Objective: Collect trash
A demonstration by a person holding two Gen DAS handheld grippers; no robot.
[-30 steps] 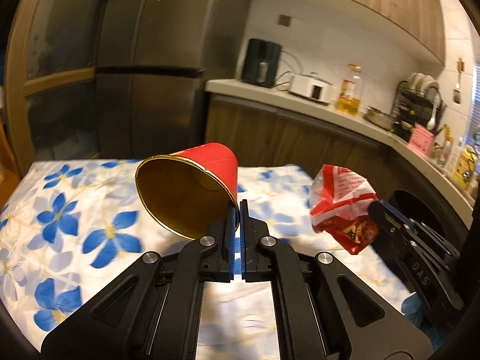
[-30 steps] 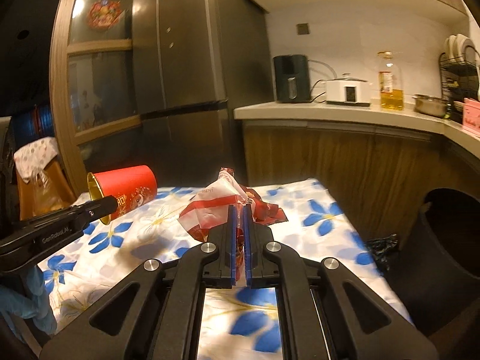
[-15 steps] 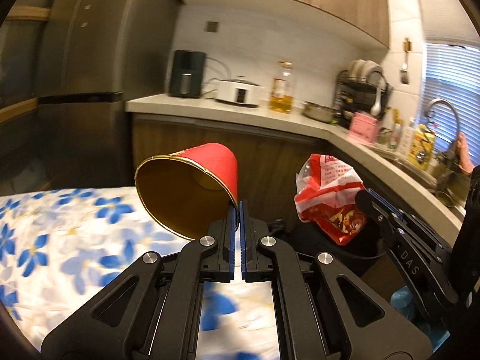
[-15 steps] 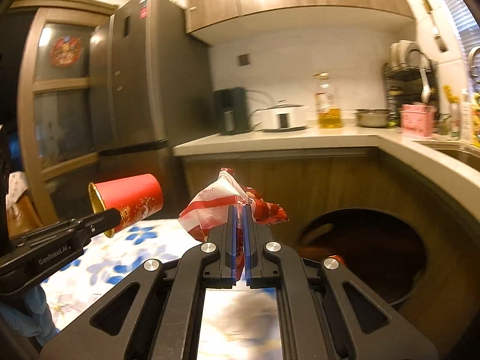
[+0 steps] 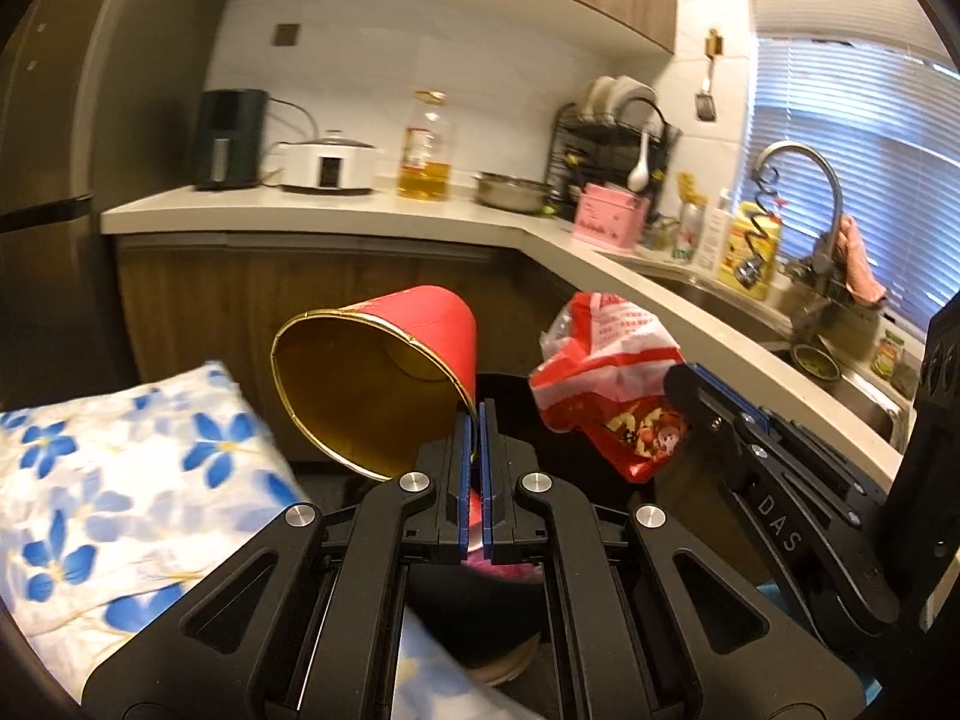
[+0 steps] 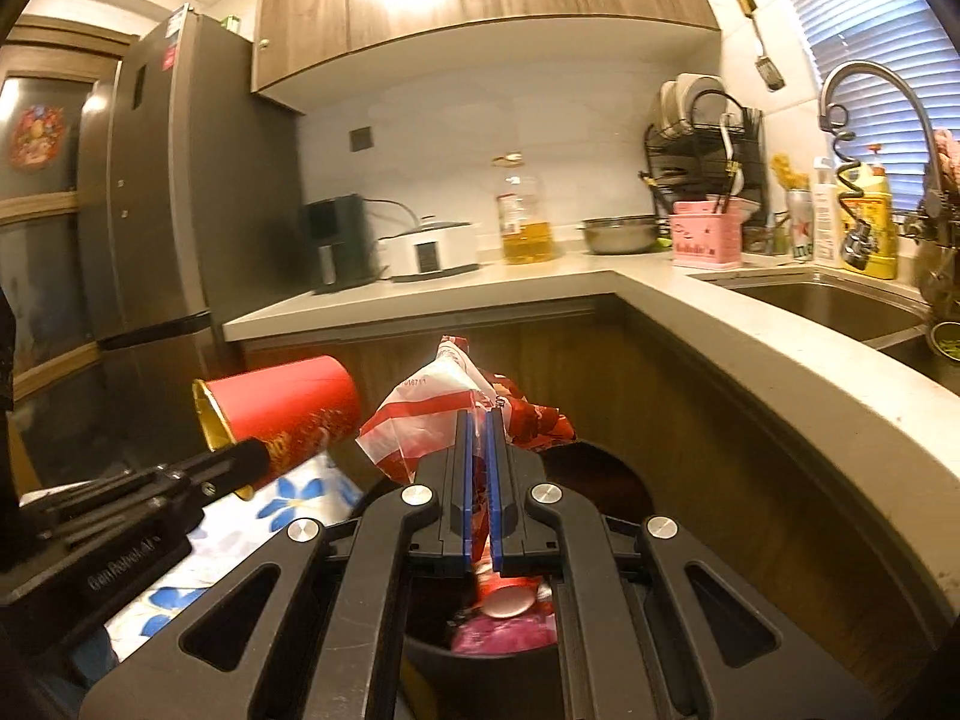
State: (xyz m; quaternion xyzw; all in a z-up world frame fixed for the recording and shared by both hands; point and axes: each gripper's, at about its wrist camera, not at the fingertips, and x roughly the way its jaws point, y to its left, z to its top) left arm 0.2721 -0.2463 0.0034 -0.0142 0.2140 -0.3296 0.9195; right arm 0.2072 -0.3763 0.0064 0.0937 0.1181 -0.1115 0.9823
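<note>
left tool (image 5: 474,420) pinches red cup (image 5: 384,372) rim, right tool (image 6: 478,420) clamps wrapper (image 6: 432,420); centre both over bin (image 6: 600,480) before releasing.

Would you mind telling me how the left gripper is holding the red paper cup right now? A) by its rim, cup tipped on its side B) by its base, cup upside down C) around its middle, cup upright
A: the left gripper pinches the gold rim of the red paper cup, whose mouth faces sideways.
</note>
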